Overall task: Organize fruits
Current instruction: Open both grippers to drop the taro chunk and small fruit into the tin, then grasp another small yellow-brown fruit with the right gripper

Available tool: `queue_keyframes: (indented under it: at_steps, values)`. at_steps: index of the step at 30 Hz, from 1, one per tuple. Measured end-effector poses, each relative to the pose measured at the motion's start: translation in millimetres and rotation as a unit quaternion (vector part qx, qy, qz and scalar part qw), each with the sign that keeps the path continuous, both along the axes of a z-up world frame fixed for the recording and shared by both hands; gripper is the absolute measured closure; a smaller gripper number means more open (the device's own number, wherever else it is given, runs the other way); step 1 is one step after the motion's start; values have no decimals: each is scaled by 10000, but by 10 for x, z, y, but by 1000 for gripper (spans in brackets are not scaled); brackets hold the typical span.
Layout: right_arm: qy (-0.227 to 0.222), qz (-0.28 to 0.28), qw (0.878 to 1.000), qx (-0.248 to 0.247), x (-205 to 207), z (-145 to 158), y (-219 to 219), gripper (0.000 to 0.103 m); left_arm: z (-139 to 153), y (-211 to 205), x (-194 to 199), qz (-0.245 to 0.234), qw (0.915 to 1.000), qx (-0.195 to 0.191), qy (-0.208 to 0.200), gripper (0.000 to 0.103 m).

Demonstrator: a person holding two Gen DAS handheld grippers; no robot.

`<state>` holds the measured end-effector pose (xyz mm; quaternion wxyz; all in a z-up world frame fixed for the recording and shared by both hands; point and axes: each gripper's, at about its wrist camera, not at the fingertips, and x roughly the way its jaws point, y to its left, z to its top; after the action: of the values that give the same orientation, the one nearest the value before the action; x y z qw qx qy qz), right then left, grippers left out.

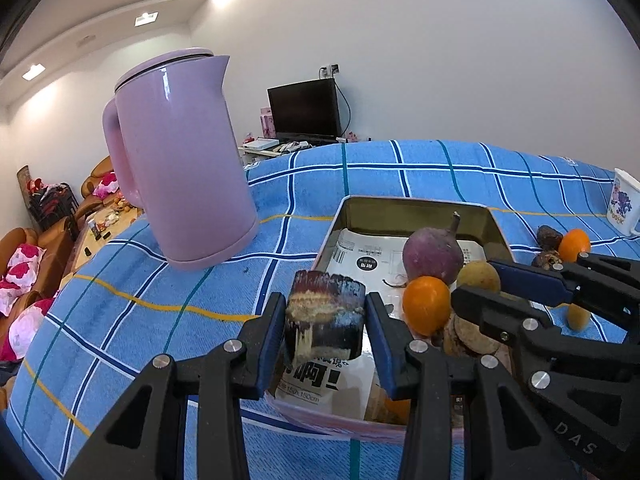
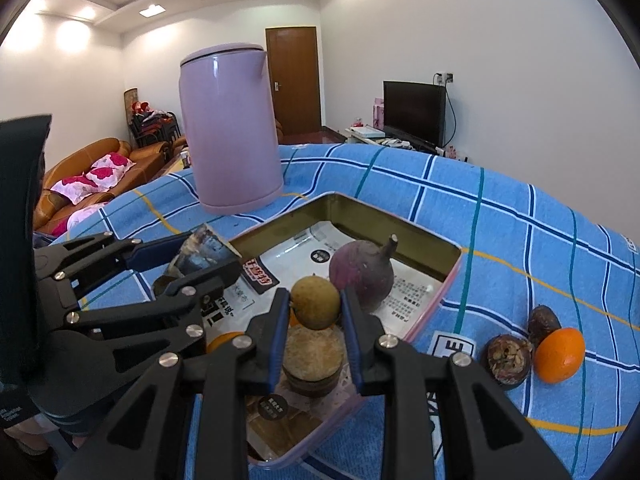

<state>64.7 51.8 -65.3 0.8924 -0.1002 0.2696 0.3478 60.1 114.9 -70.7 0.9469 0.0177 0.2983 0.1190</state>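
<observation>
My left gripper [image 1: 325, 322] is shut on a dark cane chunk [image 1: 324, 308] with a pale cut face, held above the near left corner of the metal tray [image 1: 416, 206]. In the left wrist view the right gripper [image 1: 486, 286] pinches a tan round fruit [image 1: 478, 274] over the tray's right side. In the right wrist view my right gripper [image 2: 315, 310] is shut on that tan fruit [image 2: 315, 300], right above a standing cane piece [image 2: 314, 356]. A purple root [image 2: 362, 274], an orange [image 1: 426, 305] and printed paper lie in the tray [image 2: 452, 276]. The left gripper [image 2: 200, 262] hangs at its left edge.
A pink kettle [image 1: 180, 160] stands on the blue checked cloth behind the tray on the left. Right of the tray lie an orange [image 2: 559, 355], a cut mangosteen [image 2: 509, 360] and a dark fruit [image 2: 542, 322]. A white mug [image 1: 624, 204] sits at the far right.
</observation>
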Motion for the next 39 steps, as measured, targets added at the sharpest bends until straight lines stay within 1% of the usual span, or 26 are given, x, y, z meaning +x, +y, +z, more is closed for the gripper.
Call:
queue_keyframes:
  at_steps: [2, 4, 5, 6, 8, 9, 10, 12, 16, 20, 23, 25, 28, 30, 32, 35, 36, 38, 39]
  values:
    - [15, -12, 10000, 25, 6, 2, -6, 73, -1, 4, 0, 0, 10000, -55, 2, 60]
    - [22, -57, 10000, 57, 18, 4, -26, 68, -1, 11, -16, 25, 9999, -120, -12, 60]
    - [34, -80, 9999, 120, 25, 11, -53, 61, 4, 20, -29, 58, 9999, -142, -38, 60]
    - [49, -105, 9998, 161, 32, 13, -74, 55, 13, 35, -50, 152, 9998, -137, -88, 60]
    - [78, -149, 9994, 298, 40, 23, -133, 35, 28, 48, -89, 212, 9995, -160, -181, 58]
    - [59, -172, 9991, 380, 32, 35, -172, 32, 37, 53, -106, 216, 9993, -183, -225, 50]
    - [17, -208, 9989, 412, 21, 46, -206, 29, 44, 45, -123, 253, 9992, -163, -260, 36]
    - [-139, -394, 9984, 383, -23, 87, -301, 26, 61, -1, -156, 312, 9989, -49, -340, 22]
    - [-151, -713, 9964, 440, -85, 184, -610, 20, 106, -154, -214, 124, 9989, 32, -461, 22]
    - [-223, -1194, 9919, 379, -138, 259, -1069, 15, 140, -284, -234, 9, 9987, 15, -519, 22]
    - [-32, -1542, 9876, 297, -77, 207, -1360, 15, 160, -326, -213, 46, 9986, -65, -527, 22]
    - [72, -1738, 9845, 211, -31, 136, -1476, 15, 155, -344, -185, 67, 9986, -146, -494, 22]
    - [234, -1800, 9833, 154, 8, 51, -1536, 16, 119, -391, -143, 50, 9991, -173, -380, 22]
    - [364, -1745, 9839, 110, 37, -2, -1494, 20, 108, -418, -131, 44, 9994, -129, -329, 22]
    - [467, -1650, 9852, 6, 66, -47, -1414, 32, 109, -432, -137, 21, 9994, -122, -328, 22]
    - [608, -1519, 9864, -152, 104, -99, -1288, 41, 132, -429, -143, 16, 9994, -112, -342, 22]
    - [686, -1450, 9869, -179, 119, -121, -1245, 42, 145, -425, -146, 12, 9993, -114, -355, 22]
    - [796, -1373, 9870, -253, 150, -149, -1178, 50, 162, -424, -139, 19, 9993, -124, -357, 22]
    - [816, -1354, 9870, -287, 164, -163, -1159, 51, 170, -425, -137, 12, 9993, -133, -353, 22]
